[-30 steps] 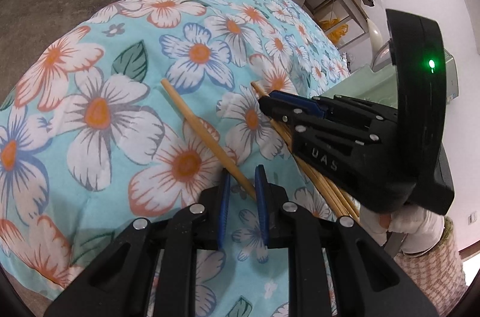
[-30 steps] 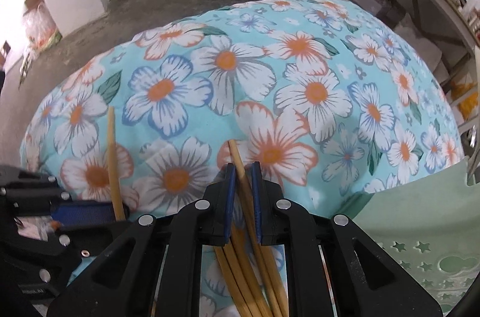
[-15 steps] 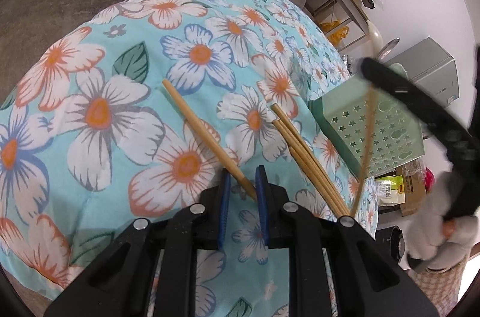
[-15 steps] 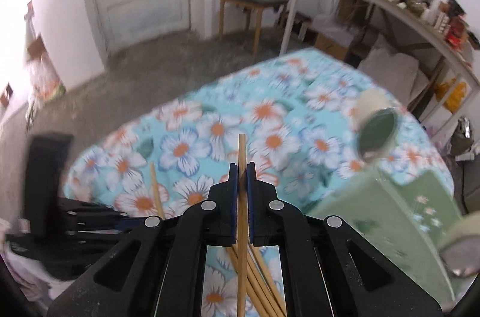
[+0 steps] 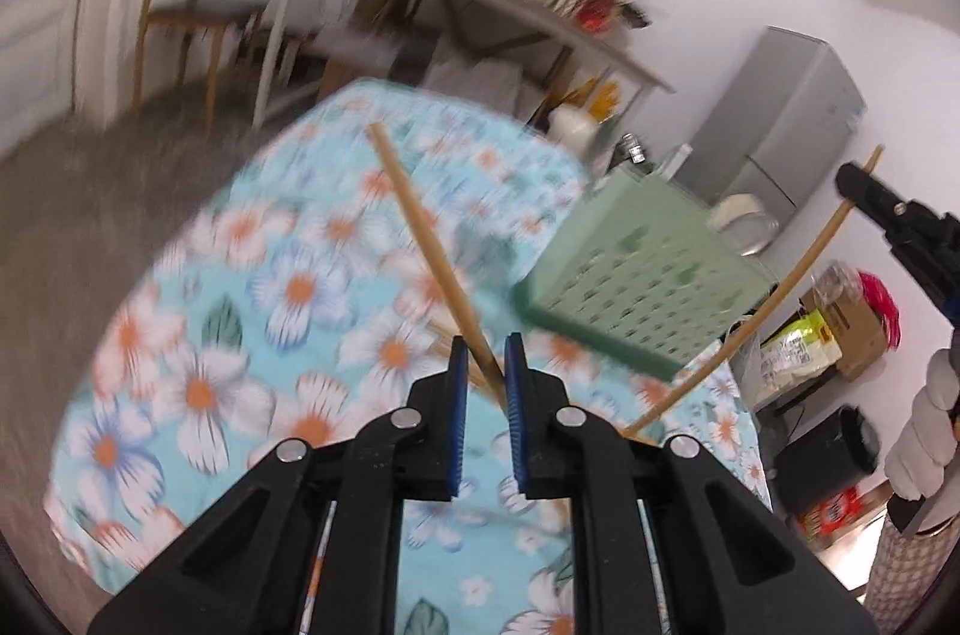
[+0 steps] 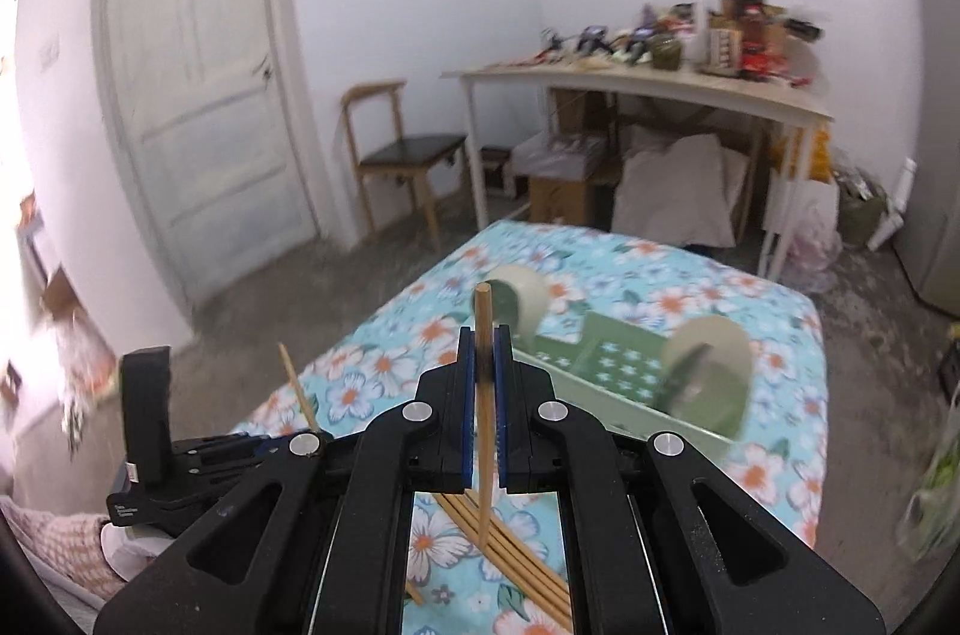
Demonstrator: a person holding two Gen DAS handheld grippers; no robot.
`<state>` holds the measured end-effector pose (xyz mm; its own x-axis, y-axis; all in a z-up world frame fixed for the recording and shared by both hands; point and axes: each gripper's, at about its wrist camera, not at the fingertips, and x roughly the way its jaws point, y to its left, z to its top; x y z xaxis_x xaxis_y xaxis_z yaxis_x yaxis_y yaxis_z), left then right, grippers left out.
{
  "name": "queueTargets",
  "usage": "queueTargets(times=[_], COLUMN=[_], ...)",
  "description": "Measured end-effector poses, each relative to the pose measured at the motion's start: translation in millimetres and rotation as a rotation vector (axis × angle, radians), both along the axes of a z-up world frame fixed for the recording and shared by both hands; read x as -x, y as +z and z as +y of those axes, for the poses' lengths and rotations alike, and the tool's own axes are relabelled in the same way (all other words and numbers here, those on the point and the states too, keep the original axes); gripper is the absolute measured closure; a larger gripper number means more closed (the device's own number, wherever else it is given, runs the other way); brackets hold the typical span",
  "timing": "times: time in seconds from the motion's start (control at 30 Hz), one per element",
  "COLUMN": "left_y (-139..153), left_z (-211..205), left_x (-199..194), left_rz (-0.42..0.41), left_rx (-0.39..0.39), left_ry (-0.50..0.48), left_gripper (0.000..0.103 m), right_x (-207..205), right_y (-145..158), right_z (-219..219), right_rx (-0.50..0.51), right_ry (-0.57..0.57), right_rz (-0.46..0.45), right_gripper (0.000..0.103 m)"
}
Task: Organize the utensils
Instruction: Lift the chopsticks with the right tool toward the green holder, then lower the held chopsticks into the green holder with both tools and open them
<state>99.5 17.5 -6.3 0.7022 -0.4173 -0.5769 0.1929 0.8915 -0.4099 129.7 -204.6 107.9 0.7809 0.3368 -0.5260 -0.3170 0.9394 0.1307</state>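
Observation:
My left gripper (image 5: 483, 356) is shut on a wooden chopstick (image 5: 420, 239) and holds it raised above the floral table, pointing up and left. My right gripper (image 6: 483, 344) is shut on another chopstick (image 6: 482, 317), held upright above the table; it also shows at the right of the left wrist view (image 5: 804, 269). Several more chopsticks (image 6: 504, 551) lie bundled on the cloth under my right gripper. A green perforated basket (image 5: 636, 269) stands on the table's right side, with two pale cups (image 6: 708, 371) in it.
The table has a blue floral cloth (image 6: 774, 323). Beyond it stand a wooden chair (image 6: 402, 155), a cluttered white shelf table (image 6: 648, 89), a door (image 6: 204, 95) and a grey cabinet (image 5: 780, 119). The left gripper body (image 6: 180, 455) is low at the left.
Both grippers have lifted up from the cloth, each carrying a chopstick. The views now tilt up toward the room, and the left view is blurred by motion.

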Motion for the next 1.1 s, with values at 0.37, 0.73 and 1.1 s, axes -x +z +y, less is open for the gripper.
queueTargets(times=[0.37, 0.73, 1.1], left_y=[102, 176, 173], left_z=[-23, -55, -116], left_x=[18, -20, -95], left_rz=[-0.264, -0.445, -0.408], left_rx=[-0.023, 0.034, 0.011], left_ry=[-0.129, -0.198, -0.229], left_gripper=[0.098, 0.098, 0.098], right_x=[39, 56, 60], right_y=[19, 7, 23], right_z=[-48, -96, -118], right_rx=[-0.129, -0.301, -0.325], right_ry=[-0.126, -0.185, -0.198], right_rz=[-0.099, -0.075, -0.108], right_gripper=[0.099, 0.099, 0.099])
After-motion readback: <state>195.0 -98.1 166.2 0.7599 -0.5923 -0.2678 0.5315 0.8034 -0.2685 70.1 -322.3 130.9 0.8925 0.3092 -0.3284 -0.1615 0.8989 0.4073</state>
